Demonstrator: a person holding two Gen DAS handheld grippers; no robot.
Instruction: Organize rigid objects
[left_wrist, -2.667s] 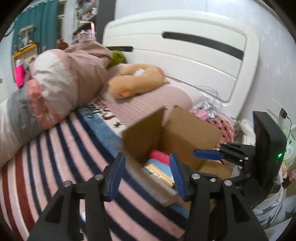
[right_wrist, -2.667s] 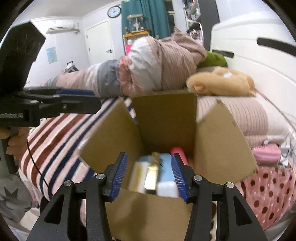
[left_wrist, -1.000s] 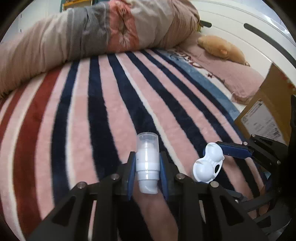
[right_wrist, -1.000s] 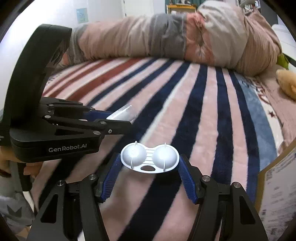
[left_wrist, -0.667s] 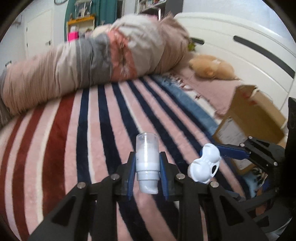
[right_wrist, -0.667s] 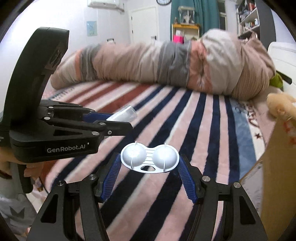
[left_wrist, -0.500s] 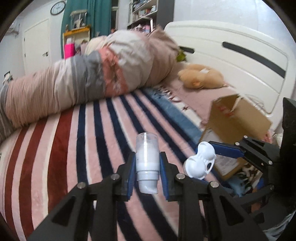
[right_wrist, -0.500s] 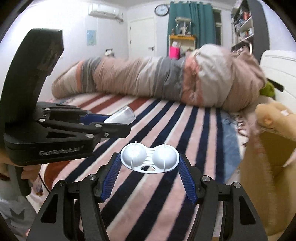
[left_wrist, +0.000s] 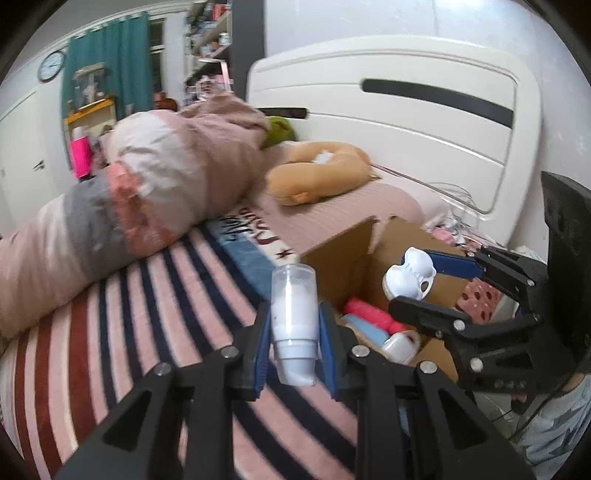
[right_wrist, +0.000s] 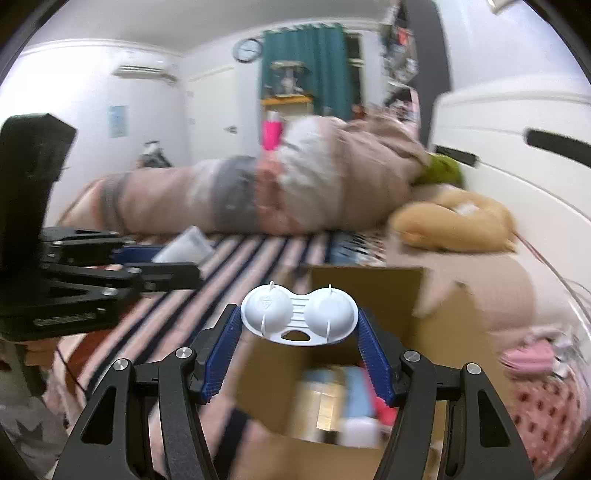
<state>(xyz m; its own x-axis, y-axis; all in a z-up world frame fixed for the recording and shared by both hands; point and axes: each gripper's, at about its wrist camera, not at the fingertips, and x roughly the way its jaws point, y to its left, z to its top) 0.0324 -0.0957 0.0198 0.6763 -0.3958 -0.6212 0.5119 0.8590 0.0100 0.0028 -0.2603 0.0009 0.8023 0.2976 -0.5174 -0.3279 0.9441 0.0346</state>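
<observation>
My left gripper (left_wrist: 293, 345) clenches the white pump bottle (left_wrist: 294, 319) and my right gripper (right_wrist: 298, 354) the white twin-dome case (right_wrist: 299, 318) above the cardboard box (left_wrist: 352, 254), whose flap either could clip; only the left view shows the pink tube (left_wrist: 371, 314) inside clearly.

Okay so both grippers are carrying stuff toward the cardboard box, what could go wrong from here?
1. The right gripper holds the white double-dome case only by its two ends, so it could twist loose.
2. The cardboard box already holds several items, and its raised flap could catch a gripper.
3. The left gripper with the white bottle is close beside the right one; they may bump over the opening.
</observation>
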